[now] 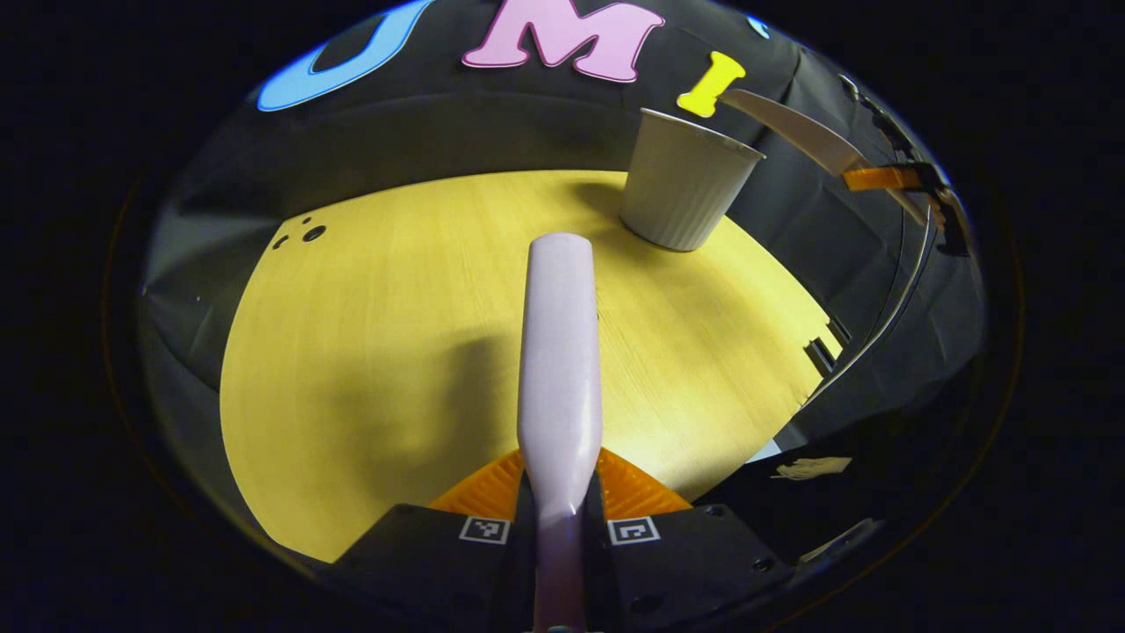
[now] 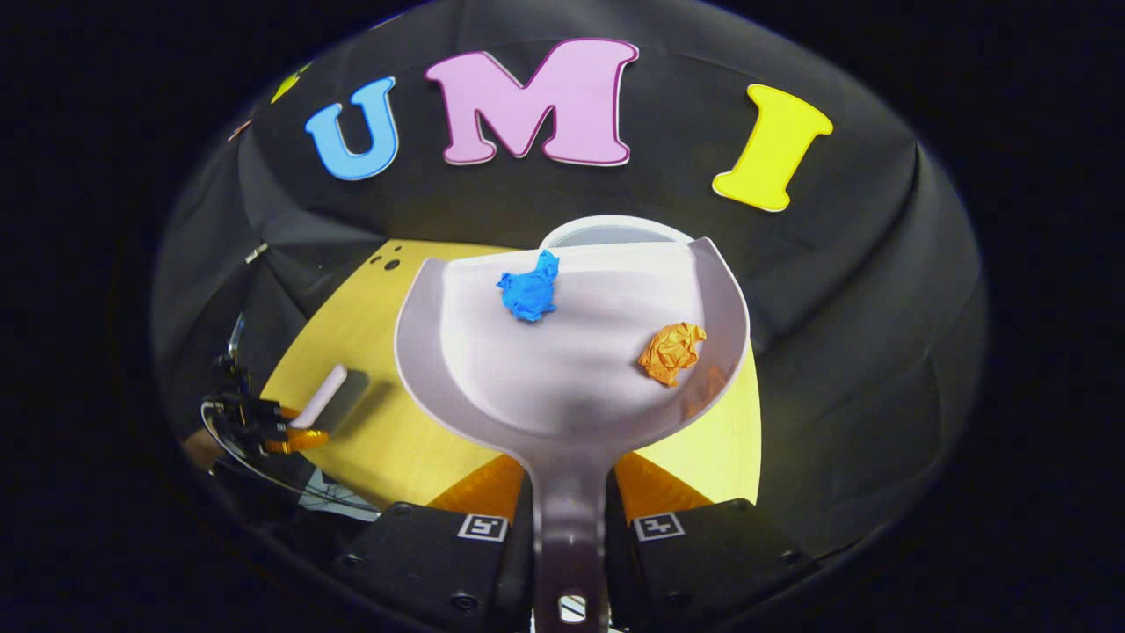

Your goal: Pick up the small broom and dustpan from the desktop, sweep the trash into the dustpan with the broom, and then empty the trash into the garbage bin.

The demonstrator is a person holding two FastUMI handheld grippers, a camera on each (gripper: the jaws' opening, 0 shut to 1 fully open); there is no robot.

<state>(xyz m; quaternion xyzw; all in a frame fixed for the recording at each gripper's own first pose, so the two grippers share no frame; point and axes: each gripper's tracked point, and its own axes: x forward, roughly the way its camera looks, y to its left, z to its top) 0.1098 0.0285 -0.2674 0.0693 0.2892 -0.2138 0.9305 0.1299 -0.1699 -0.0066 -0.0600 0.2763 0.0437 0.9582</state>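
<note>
Left tool [image 1: 559, 501] clamped on broom [image 1: 559, 352] handle, above tabletop [image 1: 369, 352]; garbage bin [image 1: 681, 180] at far edge, dustpan [image 1: 795, 127] probably tipped over it. Right tool [image 2: 569, 505] clamped on dustpan [image 2: 571, 387] handle; blue paper wad [image 2: 530, 288] and orange wad [image 2: 671, 352] in pan, bin rim [image 2: 606, 227] just beyond.

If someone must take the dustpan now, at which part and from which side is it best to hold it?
Best at the narrow flat handle of the dustpan, from the rear end, opposite the open lip. The right tool already clamps there. The wide curved pan carries the blue paper ball and the orange paper ball, so it should stay level.
</note>
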